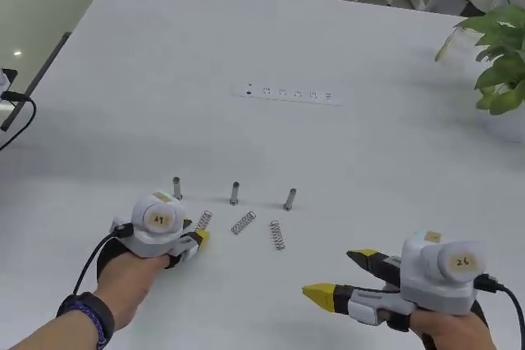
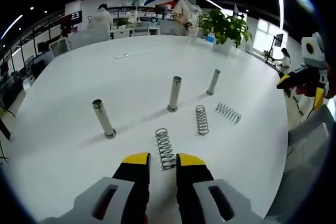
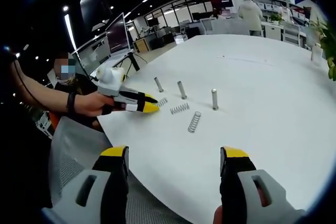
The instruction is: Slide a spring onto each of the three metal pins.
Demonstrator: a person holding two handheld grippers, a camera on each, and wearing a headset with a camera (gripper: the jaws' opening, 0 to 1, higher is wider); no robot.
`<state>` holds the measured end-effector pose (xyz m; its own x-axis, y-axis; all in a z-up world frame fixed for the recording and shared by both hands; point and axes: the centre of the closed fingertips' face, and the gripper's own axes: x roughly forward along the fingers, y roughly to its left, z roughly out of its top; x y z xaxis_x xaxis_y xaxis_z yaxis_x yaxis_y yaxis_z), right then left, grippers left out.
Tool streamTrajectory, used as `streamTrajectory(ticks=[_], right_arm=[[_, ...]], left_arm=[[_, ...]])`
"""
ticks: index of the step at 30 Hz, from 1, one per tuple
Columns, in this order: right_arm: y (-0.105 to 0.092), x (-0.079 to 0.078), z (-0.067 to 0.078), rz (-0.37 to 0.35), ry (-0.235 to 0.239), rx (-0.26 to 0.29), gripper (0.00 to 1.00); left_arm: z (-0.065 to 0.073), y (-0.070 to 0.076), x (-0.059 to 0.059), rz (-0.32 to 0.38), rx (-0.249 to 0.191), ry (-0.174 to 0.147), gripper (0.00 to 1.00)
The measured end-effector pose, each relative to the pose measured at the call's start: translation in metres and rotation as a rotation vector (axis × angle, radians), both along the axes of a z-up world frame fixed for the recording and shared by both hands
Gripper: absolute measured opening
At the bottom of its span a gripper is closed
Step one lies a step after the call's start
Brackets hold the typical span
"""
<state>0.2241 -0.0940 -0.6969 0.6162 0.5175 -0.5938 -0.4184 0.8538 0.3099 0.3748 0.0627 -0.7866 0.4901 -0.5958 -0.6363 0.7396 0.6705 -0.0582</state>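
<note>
Left gripper view: the left gripper (image 2: 163, 160), narrowly parted, is set astride the near end of the left spring (image 2: 164, 148), likely for lifting onto the bare left pin (image 2: 103, 119), while the right gripper (image 3: 174, 153) is held wide open.

metal pins (image 1: 176, 187) (image 1: 235, 193) (image 1: 289, 198) 3 | springs (image 1: 203, 220) (image 1: 243, 223) (image 1: 277, 235) 3 | hand-held grippers (image 1: 199, 238) (image 1: 336, 275) 2 | plant (image 1: 500, 55) 1

Ahead of the left gripper (image 2: 163, 159), the three pins (image 2: 174, 94) look like dull grey metal with smooth sides. The springs (image 2: 201, 119) beside them are bright coiled wire. The table (image 2: 63, 77) beneath is white, smooth and matt. The right gripper (image 3: 174, 152) has a matt grey plastic body and yellow tips.
</note>
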Motion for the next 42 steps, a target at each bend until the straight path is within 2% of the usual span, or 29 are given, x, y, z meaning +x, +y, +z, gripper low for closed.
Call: streamTrajectory(ticks=[2, 3, 6, 12, 21, 26, 34, 42], right_arm=[[0.001, 0.0, 0.0, 0.004, -0.001, -0.001, 0.7], [0.001, -0.001, 0.0, 0.005, 0.0, -0.001, 0.7], [0.0, -0.001, -0.001, 0.008, 0.001, -0.006, 0.7], [-0.001, 0.0, 0.002, 0.006, -0.005, -0.005, 0.69], [0.004, -0.002, 0.0, 0.011, -0.008, 0.003, 0.69], [0.007, -0.003, -0.002, 0.011, -0.007, 0.016, 0.69], [0.011, -0.003, -0.004, 0.026, -0.003, 0.015, 0.69], [0.015, 0.001, -0.002, 0.042, -0.01, 0.016, 0.69]], left_arm=[[-0.001, 0.003, 0.0, -0.014, 0.03, -0.003, 0.03], [-0.001, 0.002, 0.0, -0.018, 0.025, -0.001, 0.03], [-0.001, 0.001, 0.0, -0.04, 0.05, -0.005, 0.03], [0.001, 0.004, -0.005, -0.039, 0.038, 0.02, 0.02], [0.014, 0.018, -0.018, -0.022, 0.001, 0.026, 0.02], [0.02, 0.027, -0.022, -0.015, -0.006, 0.016, 0.02], [0.029, 0.045, -0.023, 0.005, -0.009, 0.001, 0.02], [0.038, 0.05, -0.03, -0.013, -0.003, -0.018, 0.02]])
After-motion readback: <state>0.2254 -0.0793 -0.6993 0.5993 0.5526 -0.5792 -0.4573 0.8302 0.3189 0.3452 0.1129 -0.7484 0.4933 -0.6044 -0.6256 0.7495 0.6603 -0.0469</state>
